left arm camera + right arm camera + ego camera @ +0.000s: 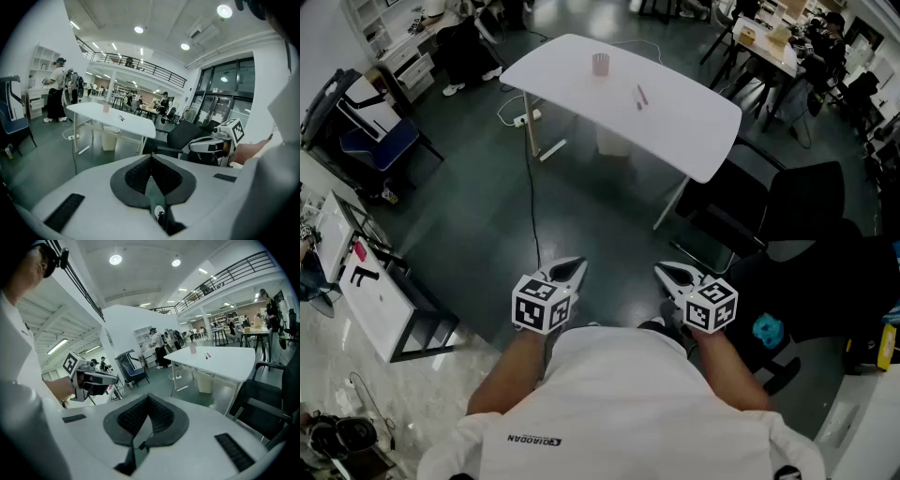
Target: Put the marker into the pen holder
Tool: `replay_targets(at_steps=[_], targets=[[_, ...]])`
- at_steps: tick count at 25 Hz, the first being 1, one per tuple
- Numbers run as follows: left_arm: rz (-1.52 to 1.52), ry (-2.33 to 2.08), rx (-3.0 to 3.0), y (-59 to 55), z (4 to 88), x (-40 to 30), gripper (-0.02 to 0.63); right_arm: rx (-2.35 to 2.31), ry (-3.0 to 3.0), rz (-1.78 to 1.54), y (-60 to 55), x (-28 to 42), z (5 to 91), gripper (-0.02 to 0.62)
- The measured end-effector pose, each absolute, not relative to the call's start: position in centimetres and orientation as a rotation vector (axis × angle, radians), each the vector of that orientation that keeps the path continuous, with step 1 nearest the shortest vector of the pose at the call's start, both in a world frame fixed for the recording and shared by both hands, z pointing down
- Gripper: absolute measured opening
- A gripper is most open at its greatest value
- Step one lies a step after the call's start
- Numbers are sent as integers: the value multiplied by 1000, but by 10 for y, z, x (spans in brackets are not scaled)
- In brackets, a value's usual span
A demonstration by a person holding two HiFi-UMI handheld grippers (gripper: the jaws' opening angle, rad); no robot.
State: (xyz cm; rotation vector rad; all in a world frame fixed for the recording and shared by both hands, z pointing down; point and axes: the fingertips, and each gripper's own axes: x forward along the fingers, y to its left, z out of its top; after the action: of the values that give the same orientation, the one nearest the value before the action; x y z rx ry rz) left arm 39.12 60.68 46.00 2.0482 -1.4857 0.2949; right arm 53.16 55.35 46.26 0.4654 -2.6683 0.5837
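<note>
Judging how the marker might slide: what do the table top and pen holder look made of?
Table top: probably white laminate or painted board; the surface is smooth and evenly white. Pen holder: pale pink, possibly plastic; too small to tell.

table (694,122): smooth matt white top | floor (591,211): dark, glossy | left gripper (151,158) pads (135,176): black, ribbed, matt

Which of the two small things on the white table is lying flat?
The marker: it lies flat near the middle of the table. The pink pen holder stands upright, apart from it, closer to the far edge.
</note>
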Motion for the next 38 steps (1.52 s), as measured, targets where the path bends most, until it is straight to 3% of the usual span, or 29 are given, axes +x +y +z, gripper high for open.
replay_targets(at_steps=[24,38], targets=[[310,-1469,2010,620,475,362,28,379,-2659,573,566,485,470,18],[293,-1526,1943,579,485,330,28,464,-2667,733,498,467,486,18]])
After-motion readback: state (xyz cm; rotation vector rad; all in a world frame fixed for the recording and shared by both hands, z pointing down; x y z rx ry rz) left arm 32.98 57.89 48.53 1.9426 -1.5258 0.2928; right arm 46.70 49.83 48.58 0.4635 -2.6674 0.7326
